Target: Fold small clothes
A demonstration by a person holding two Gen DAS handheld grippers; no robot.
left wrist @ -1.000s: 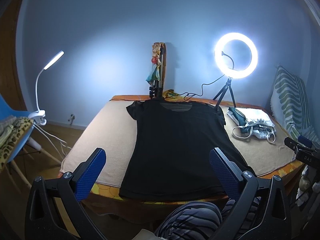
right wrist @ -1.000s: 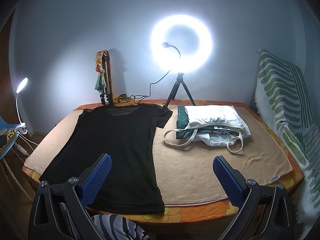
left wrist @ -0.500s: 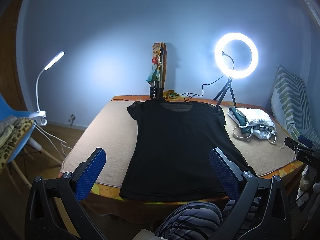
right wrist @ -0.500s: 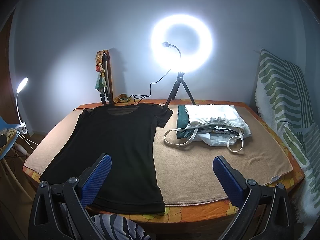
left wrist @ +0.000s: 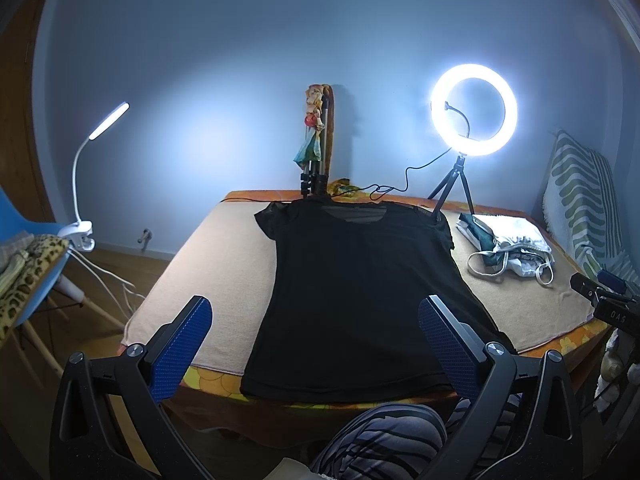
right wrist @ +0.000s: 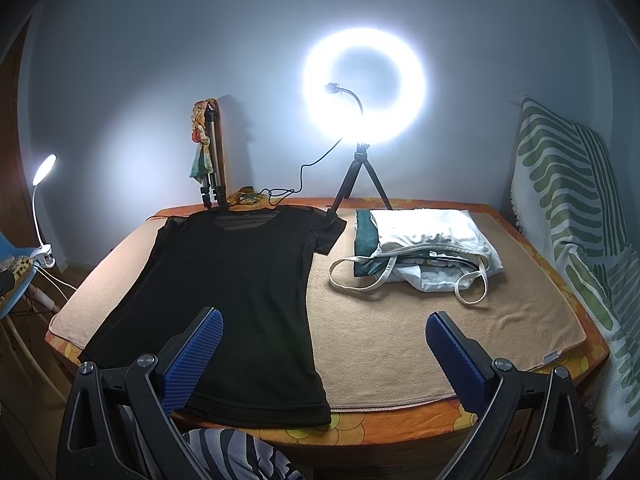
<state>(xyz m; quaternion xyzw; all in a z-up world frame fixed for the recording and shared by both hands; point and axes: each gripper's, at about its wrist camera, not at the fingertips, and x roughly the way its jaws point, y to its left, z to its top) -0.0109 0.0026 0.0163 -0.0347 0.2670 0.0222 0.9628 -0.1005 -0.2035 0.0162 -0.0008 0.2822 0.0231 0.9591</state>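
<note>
Your left wrist camera takes in the floor to the left of the table: a blue chair (left wrist: 24, 236) with a leopard-print cloth (left wrist: 28, 276) over it, and the clip-on desk lamp (left wrist: 86, 184) fixed at its edge. At its far right edge you also catch part of your right gripper (left wrist: 604, 300). Your right wrist camera shows more of the table's right half, with the green-and-white striped blanket (right wrist: 568, 216) hanging beside it and the pile of light clothes (right wrist: 424, 252) in full, white straps looping out onto the beige towel (right wrist: 420, 332).

The black T-shirt (left wrist: 360, 292) lies flat and spread on that towel, on the left part of the table (right wrist: 400, 420). Its long axis runs away from you: neckline at the far edge by the folded tripod (left wrist: 316, 148), hem at the near edge, slightly overhanging the orange flowered tablecloth. Both short sleeves are laid out sideways. The fabric looks thin and matte, sheer at the neckline; the towel is nappy.

Your left gripper (left wrist: 316, 344) hovers above the hem with its jaws spread wide, nothing between the ribbed blue pads (left wrist: 180, 348). Your right gripper (right wrist: 324, 356) is equally wide apart and empty, hanging above the near edge over the shirt's right side. The ring light (right wrist: 364, 88) on its small tripod glows at the back, behind the pile. A striped trouser knee (left wrist: 384, 440) shows below.
</note>
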